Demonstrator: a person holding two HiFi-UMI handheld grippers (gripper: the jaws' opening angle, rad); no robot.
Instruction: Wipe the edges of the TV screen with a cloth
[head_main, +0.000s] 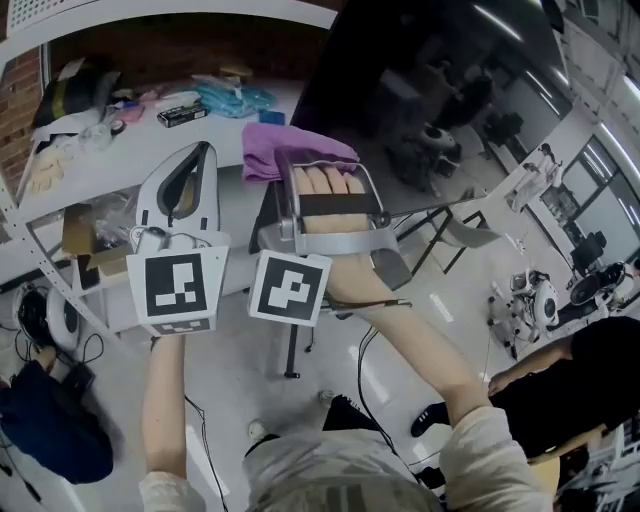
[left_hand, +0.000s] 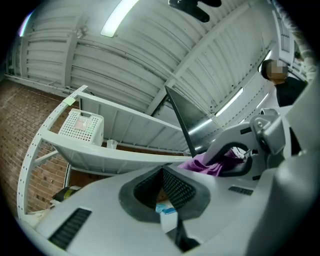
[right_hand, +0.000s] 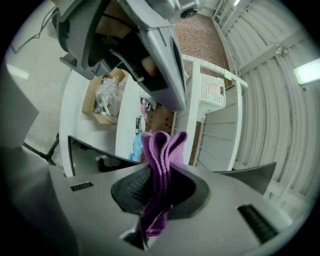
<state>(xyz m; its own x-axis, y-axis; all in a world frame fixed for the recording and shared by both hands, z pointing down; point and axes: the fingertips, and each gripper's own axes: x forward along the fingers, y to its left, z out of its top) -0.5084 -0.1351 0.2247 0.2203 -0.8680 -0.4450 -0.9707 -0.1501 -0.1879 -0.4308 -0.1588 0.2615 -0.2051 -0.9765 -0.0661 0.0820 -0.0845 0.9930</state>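
The purple cloth (right_hand: 159, 165) is soft, ribbed, matt fabric, the right gripper (right_hand: 158, 187) is smooth matt grey plastic with black cross-hatched pads (right_hand: 136, 184), and the TV screen (head_main: 440, 90) is dark, glossy and mirror-like.

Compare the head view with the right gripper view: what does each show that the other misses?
Head view only: the person's forearms, the marker cubes and another person at the right. Right gripper view only: how the right gripper pinches the folded purple cloth, and a white basket. Both: the cloth, the dark TV screen, the left gripper and a cardboard box.
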